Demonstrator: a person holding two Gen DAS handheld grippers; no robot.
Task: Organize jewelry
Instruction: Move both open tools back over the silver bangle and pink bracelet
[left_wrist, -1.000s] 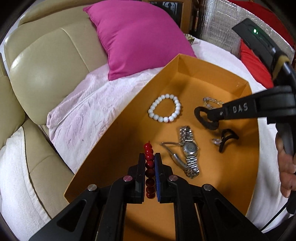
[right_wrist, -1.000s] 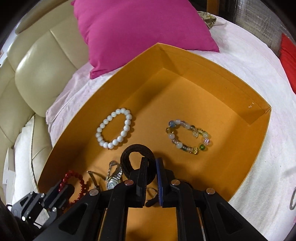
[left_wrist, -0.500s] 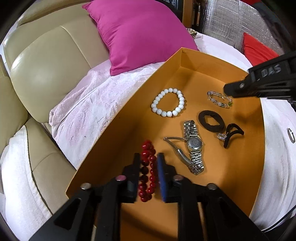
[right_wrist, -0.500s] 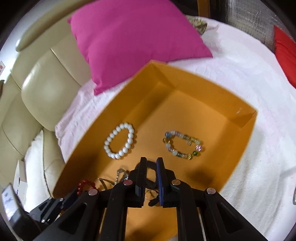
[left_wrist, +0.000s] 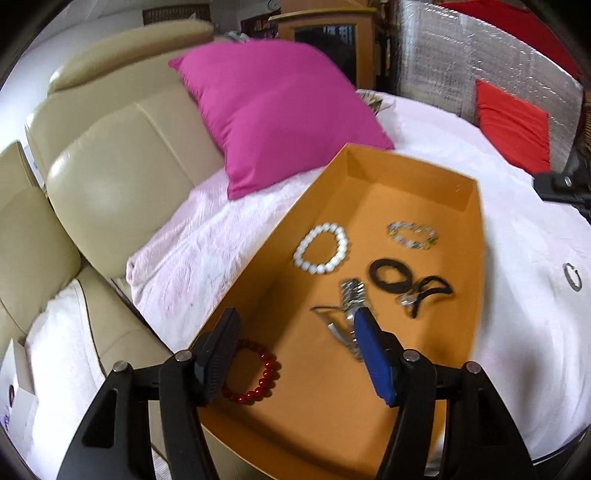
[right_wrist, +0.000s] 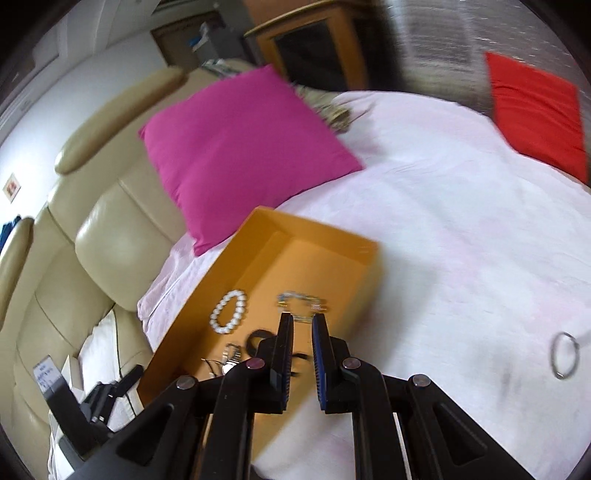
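An orange box lies on a white sheet. Inside it are a red bead bracelet, a white bead bracelet, a mixed-colour bead bracelet, a silver watch and two black hair ties. My left gripper hovers over the box's near end, and its jaws are opening with nothing between them. The red bracelet lies loose by the left finger. My right gripper is shut and empty, raised above the box's right side. A silver ring lies on the sheet to the right.
A pink pillow leans on the beige leather cushions behind the box. At the far right lies a red cushion. White sheet spreads to the right of the box. The left gripper's body shows at the lower left.
The left gripper let go of the red bracelet, opened and rose. The right gripper left the black hair tie in the box and pulled up and right, away from it.
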